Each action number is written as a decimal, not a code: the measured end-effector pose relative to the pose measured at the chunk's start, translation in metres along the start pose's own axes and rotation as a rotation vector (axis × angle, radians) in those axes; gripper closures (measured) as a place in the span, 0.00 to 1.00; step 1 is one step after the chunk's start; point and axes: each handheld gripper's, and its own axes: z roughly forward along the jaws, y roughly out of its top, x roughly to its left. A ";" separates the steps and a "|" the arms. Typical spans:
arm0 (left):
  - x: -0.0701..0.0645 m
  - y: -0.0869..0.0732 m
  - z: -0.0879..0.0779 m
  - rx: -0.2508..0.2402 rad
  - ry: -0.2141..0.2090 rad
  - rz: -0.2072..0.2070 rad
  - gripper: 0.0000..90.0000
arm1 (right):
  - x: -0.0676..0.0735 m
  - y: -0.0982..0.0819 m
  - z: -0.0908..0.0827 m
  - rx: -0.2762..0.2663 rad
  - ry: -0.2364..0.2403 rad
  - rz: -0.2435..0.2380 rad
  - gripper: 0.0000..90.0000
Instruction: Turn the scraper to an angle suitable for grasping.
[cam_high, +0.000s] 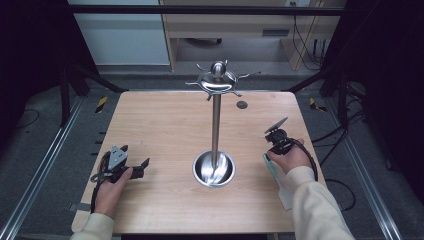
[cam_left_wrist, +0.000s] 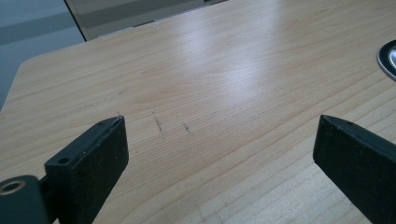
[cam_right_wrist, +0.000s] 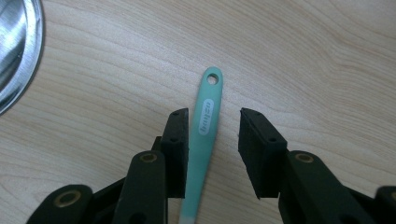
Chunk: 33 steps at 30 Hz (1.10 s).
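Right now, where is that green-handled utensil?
The green-handled utensil lies flat on the table, right side, between the right gripper's open jaws, right of the steel stand's base.

- Wooden table (cam_high: 165, 125) taking up the centre of the high view, rounded corners, pale grain.
- Steel stand (cam_high: 215, 125) standing upright mid-frame: round dish base lower centre, pole rising to a knobbed top with hooks fanning out.
- Teal utensil (cam_right_wrist: 204, 135) lying flat on the wood at centre of the right gripper view, hanging hole at the handle tip, label on the handle.
- Small dark disc (cam_high: 242, 104) sitting on the table right of the pole, upper centre.
- Grey floor (cam_high: 45, 165) showing at the left and right edges.
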 end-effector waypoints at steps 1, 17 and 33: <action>0.000 0.000 0.000 0.000 0.000 0.000 0.04 | 0.000 0.000 0.001 0.005 0.001 0.001 0.71; 0.000 0.000 0.000 0.003 -0.003 -0.001 0.04 | -0.001 0.004 0.019 0.029 0.019 0.032 0.72; 0.000 0.000 0.000 0.006 -0.005 0.005 0.04 | -0.002 -0.001 0.025 0.012 0.035 0.070 0.73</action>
